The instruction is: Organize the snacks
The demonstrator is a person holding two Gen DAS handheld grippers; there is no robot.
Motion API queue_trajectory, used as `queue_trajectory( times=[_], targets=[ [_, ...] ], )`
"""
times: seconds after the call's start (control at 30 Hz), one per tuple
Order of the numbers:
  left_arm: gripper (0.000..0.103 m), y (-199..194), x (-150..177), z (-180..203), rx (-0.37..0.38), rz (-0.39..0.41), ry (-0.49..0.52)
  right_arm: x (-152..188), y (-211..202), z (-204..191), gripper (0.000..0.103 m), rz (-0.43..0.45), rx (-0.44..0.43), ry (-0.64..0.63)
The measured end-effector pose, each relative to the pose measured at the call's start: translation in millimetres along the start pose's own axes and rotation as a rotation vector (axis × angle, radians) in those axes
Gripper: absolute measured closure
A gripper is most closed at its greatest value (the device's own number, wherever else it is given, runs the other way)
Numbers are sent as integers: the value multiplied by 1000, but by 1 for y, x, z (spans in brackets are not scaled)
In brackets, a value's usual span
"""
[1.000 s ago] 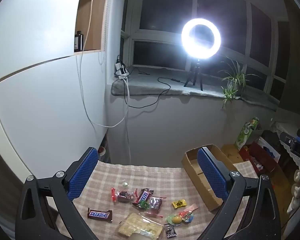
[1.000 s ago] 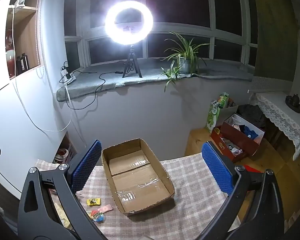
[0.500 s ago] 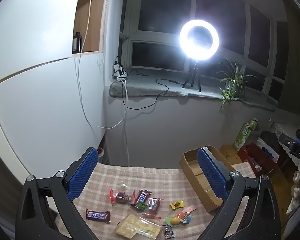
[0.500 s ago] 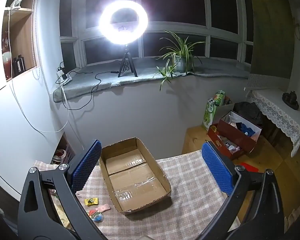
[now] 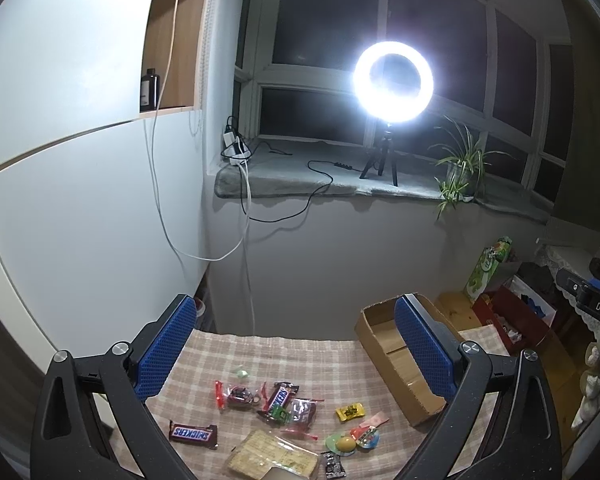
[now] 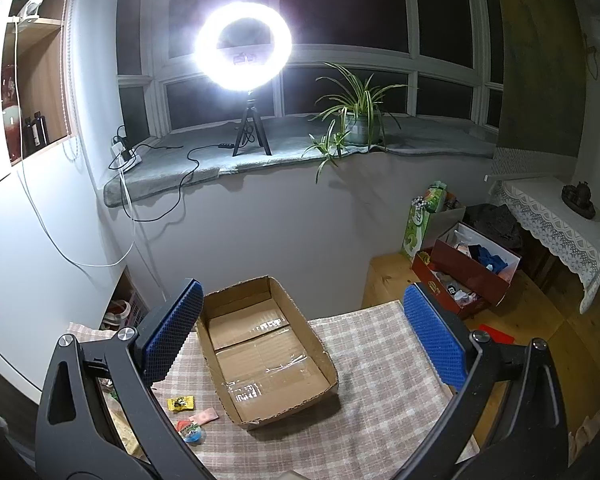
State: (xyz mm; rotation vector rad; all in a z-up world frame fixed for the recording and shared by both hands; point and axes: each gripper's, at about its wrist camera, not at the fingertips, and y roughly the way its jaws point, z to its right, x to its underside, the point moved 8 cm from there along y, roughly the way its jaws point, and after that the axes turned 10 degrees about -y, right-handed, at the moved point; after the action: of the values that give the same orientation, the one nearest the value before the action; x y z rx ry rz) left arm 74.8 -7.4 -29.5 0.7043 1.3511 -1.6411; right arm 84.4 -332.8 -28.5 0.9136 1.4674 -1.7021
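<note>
Snacks lie scattered on the checked cloth (image 5: 300,354) to the left of the box (image 6: 268,344), none yet inside it. Nearest my left gripper (image 5: 296,344) is the Snickers (image 5: 193,435), lying flat with another bar (image 5: 278,396) and clear sweet bags (image 5: 300,412) just beyond it; a cracker pack (image 5: 272,458) sits at the near edge, a yellow candy (image 5: 350,412) and a foil cluster (image 5: 352,440) closer to the box.

I judge all of it light. The bars look firm enough to pinch across the short width, though the glossy wrappers may slip; the crackers seem brittle, so I would close softly on the long edges. The small candies lie low on the cloth and could skate away or drag fabric up with them.

My left gripper hangs above the pile, fingers (image 5: 168,344) spread wide, holding and touching nothing. My right gripper (image 6: 300,344) is likewise spread wide and empty, framing the open box, whose taped floor is bare. From the right view only the yellow candy (image 6: 181,403), a pink wrapper (image 6: 204,416) and the foil cluster (image 6: 191,432) show, just beside the box's near left corner.

The box is shallow and thin-walled; I expect it to slide on the cloth if nudged.
</note>
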Motion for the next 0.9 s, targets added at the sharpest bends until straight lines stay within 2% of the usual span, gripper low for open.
queue_trajectory(
  times=[0.9],
  targets=[
    [4,-3,1,2,6,4,-1,1,0,1,1,10,14,-7]
  ],
)
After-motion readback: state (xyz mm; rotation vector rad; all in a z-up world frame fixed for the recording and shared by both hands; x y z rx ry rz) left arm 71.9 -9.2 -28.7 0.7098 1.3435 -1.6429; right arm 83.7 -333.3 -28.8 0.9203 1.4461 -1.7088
